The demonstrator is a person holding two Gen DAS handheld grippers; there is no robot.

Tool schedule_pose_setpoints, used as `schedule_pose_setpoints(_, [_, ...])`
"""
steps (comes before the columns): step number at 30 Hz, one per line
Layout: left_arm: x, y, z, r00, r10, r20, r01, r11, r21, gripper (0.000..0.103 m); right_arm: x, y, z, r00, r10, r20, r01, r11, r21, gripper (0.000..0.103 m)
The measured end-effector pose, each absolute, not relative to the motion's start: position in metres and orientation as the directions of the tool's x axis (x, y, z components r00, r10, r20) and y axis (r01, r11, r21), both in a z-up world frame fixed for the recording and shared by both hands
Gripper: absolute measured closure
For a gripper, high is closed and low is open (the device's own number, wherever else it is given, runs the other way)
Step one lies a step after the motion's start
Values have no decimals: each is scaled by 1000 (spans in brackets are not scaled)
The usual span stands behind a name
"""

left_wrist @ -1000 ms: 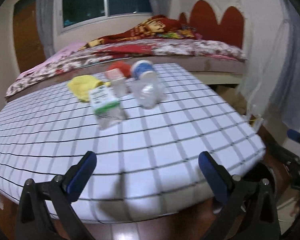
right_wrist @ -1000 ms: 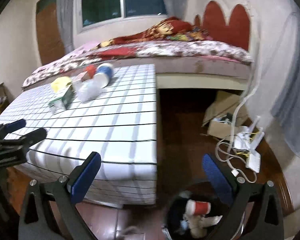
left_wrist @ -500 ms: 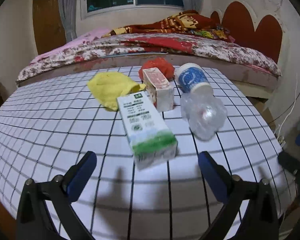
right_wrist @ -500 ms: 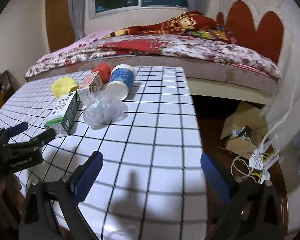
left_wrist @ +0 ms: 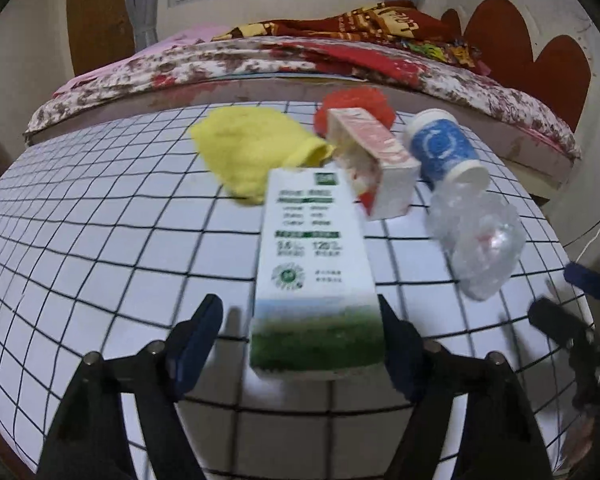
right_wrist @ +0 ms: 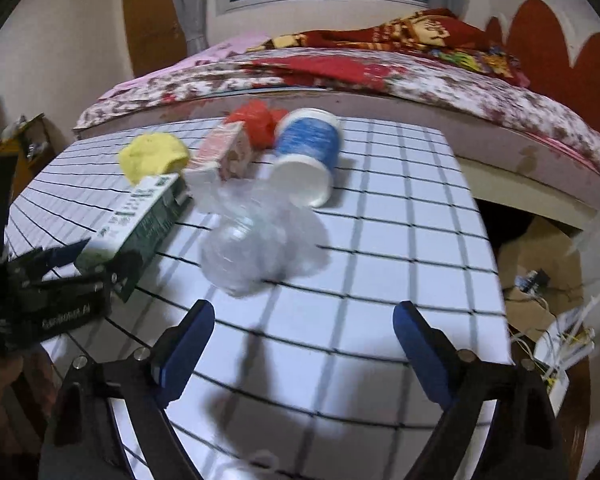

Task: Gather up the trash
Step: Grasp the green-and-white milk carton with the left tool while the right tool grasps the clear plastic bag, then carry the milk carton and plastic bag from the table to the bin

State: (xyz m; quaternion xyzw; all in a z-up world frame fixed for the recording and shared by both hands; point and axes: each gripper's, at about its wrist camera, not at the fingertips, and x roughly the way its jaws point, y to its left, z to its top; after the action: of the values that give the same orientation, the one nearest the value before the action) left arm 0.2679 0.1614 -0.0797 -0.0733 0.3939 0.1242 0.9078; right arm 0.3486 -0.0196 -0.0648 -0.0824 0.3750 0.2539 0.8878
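A green-and-white carton lies on the checked table. My left gripper is open, its fingers on either side of the carton's near end. Behind it lie a yellow cloth, a pink-and-white carton, a red crumpled wrapper, a blue-and-white cup on its side and a crumpled clear plastic bottle. My right gripper is open and empty, just short of the clear bottle. The left gripper shows at the carton in the right wrist view.
A bed with a patterned cover runs behind the table. To the table's right on the floor are a cardboard box and a tangle of cables with a power strip.
Both grippers moved forward over the table. The left one came up to the green carton and now straddles its end. The right one left the floor bin and faces the clear bottle.
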Motion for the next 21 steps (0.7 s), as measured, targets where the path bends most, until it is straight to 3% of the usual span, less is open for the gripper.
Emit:
schedule_pose_setpoints(7, [281, 164, -79, 652, 155, -742, -262, 965, -29, 28, 381, 21, -69, 539, 414, -734, -521, 848, 96, 20])
schedule_pose_setpoints(10, [288, 166, -82, 642, 149, -752, -254, 967, -25, 28, 392, 29, -75, 513, 409, -755, -511, 852, 114, 34])
schedule_pose_setpoints(12, [289, 169, -84, 637, 129, -760, -252, 967, -47, 39, 395, 32, -79, 492, 417, -764, -515, 847, 131, 58])
schedule_pose_setpoints(13, [287, 170, -84, 643, 106, -758, -238, 969, -67, 47, 395, 32, -79, 490, 417, -765, -516, 847, 131, 59])
schedule_pose_setpoints(21, [257, 160, -75, 703, 85, -706, -200, 976, -81, 48, 361, 10, -70, 531, 432, -729, -525, 843, 117, 63])
